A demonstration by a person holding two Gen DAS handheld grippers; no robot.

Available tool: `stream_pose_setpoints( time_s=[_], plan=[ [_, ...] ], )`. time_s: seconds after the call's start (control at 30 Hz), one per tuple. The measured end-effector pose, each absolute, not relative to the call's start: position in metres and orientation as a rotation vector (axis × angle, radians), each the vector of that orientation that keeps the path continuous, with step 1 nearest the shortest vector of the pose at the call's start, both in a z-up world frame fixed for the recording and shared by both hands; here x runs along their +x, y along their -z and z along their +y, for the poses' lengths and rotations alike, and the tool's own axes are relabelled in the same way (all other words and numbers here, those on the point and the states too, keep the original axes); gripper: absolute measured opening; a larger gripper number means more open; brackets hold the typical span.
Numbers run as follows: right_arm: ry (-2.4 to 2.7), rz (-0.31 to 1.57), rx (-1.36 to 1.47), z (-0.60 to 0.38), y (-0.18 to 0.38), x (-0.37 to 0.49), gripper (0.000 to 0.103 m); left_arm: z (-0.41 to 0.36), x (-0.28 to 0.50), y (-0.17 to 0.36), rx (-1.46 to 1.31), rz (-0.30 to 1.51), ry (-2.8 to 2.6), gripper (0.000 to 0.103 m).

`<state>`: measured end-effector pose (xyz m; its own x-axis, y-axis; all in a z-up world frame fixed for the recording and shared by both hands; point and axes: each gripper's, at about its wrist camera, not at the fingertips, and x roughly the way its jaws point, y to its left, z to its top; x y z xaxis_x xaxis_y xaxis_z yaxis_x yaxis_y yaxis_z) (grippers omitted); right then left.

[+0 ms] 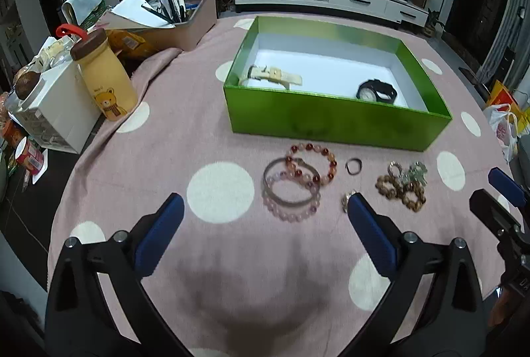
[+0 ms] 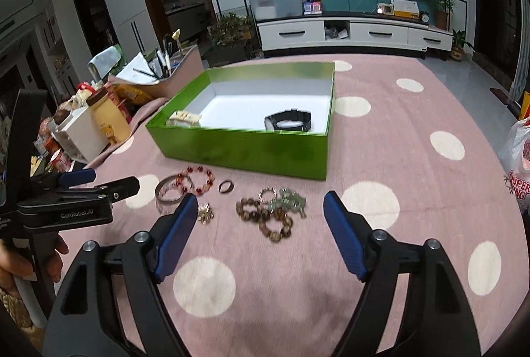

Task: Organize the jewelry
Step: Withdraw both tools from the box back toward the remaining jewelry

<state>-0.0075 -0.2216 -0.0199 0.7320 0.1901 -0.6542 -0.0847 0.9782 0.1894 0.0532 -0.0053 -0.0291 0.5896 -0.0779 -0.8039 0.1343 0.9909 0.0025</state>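
On the table [image 1: 205,151], a green box [image 1: 334,122] toward the far edge held a cream watch [image 1: 271,76] and a black watch [image 1: 376,91]. Bracelets [image 1: 298,178] and rings [image 1: 353,165] lay just before it, nearer the near edge. The left tongs [image 1: 265,208] and right tongs [image 2: 260,208] were both spread wide, gripping nothing.

Black claw [image 2: 258,208] arms – blue ribbed pads [image 2: 344,241], silver screws, "GenRobot.AI" lettering.
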Motion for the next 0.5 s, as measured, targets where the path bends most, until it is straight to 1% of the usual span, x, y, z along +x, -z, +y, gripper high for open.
stream_pose_setpoints(
  time_s=[0.27, 0.5],
  plan=[
    [-0.168, 0.76, 0.149, -0.216, 0.027, -0.021, 0.083, -0.001, 0.037, 0.035, 0.069, 0.953, 0.121, 0.101],
    [-0.179, 0.794, 0.133, -0.212, 0.039, -0.028, 0.083, 0.004, 0.029, 0.043, 0.079, 0.972, 0.099, 0.101]
  ],
)
